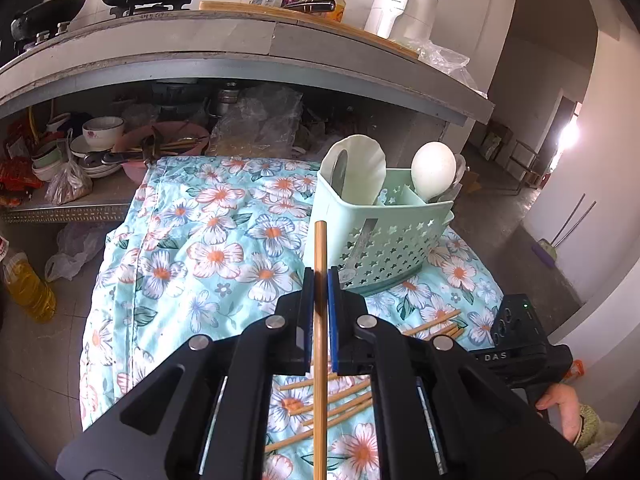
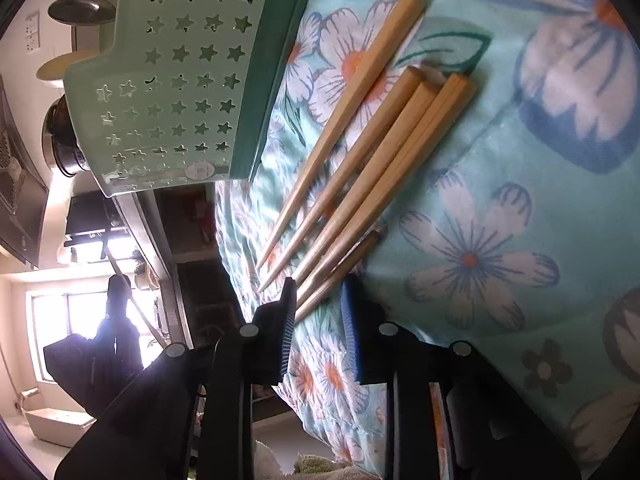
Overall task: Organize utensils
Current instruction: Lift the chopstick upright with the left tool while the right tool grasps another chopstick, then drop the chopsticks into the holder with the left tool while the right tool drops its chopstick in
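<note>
Holding one chopstick (image 1: 320, 300) clamped in my left claw (image 1: 320, 280) short of the green basket (image 1: 384, 232), I worry it pivots and misses the slot, while my right claw (image 2: 318, 300), jaws apart, could scatter the loose chopsticks (image 2: 360, 152) on the cloth (image 2: 500, 184).

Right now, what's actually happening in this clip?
A person is sorting chopsticks into a mint green caddy on a floral cloth. The left gripper is shut on one chopstick, held up in front of the caddy, which already holds a white ladle and a white slotted scoop. The right gripper is low over the loose chopsticks on the cloth, one tip between its fingers, nothing gripped yet.
</note>
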`<move>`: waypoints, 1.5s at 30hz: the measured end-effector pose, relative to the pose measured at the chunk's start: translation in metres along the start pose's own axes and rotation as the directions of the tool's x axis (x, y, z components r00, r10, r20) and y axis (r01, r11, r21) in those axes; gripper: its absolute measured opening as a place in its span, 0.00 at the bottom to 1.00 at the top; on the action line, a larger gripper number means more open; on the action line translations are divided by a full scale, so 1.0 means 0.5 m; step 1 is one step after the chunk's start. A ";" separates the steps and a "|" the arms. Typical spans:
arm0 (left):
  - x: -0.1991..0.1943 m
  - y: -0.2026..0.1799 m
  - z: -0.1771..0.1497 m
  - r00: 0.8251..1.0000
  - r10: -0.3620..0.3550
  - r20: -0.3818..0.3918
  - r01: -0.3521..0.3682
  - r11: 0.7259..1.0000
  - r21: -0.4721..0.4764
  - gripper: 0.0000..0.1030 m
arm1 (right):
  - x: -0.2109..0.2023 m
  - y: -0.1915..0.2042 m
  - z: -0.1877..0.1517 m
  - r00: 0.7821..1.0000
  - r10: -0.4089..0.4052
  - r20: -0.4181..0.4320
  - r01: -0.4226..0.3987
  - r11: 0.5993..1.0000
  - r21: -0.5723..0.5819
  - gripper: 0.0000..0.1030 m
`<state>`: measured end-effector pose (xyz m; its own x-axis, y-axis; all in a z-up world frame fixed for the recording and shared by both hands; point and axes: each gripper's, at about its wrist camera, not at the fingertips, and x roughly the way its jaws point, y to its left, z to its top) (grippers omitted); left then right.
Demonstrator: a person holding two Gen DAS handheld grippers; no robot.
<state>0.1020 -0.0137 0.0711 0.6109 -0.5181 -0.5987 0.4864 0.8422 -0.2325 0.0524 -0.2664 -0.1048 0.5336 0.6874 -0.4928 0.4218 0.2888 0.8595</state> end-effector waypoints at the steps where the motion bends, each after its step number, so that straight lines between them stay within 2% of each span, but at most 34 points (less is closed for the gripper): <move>1: 0.001 -0.001 -0.002 1.000 0.000 -0.001 0.000 1.000 -0.002 0.05 | 0.005 0.002 0.001 1.000 0.000 0.001 0.000 1.000 -0.002 0.20; 6: 0.001 0.000 -0.005 1.000 -0.008 -0.002 0.008 1.000 -0.011 0.05 | 0.023 0.002 0.004 1.000 0.012 0.009 -0.012 1.000 0.013 0.16; 18: -0.001 -0.008 -0.005 1.000 -0.006 0.001 0.006 1.000 -0.004 0.05 | -0.010 -0.023 0.005 0.998 0.052 0.026 -0.052 0.999 0.006 0.10; 22: -0.006 -0.007 -0.002 1.000 0.001 0.012 -0.001 1.000 -0.007 0.05 | -0.040 -0.014 0.005 0.998 0.042 0.056 -0.040 0.999 -0.032 0.10; 26: -0.013 -0.009 0.004 1.000 -0.003 0.028 0.003 1.000 -0.012 0.05 | -0.082 0.009 0.003 0.992 0.013 0.122 0.001 0.994 -0.111 0.10; 33: -0.032 -0.020 0.022 0.997 -0.019 0.068 0.020 1.000 -0.004 0.05 | -0.163 0.079 -0.005 0.961 -0.036 0.276 0.116 0.953 -0.280 0.09; 38: -0.052 -0.035 0.046 0.994 -0.050 0.101 0.051 0.999 -0.003 0.05 | -0.226 0.125 -0.008 0.926 -0.037 0.377 0.188 0.909 -0.372 0.09; 45: -0.086 -0.073 0.119 0.972 -0.084 0.221 0.078 0.996 0.034 0.05 | -0.283 0.161 -0.028 0.888 -0.023 0.460 0.256 0.854 -0.452 0.08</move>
<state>0.0954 -0.0313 0.1509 0.6906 -0.6071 -0.3930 0.5536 0.7935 -0.2529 0.0004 -0.3311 0.0361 0.8014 0.2969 -0.5192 0.1654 0.7242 0.6694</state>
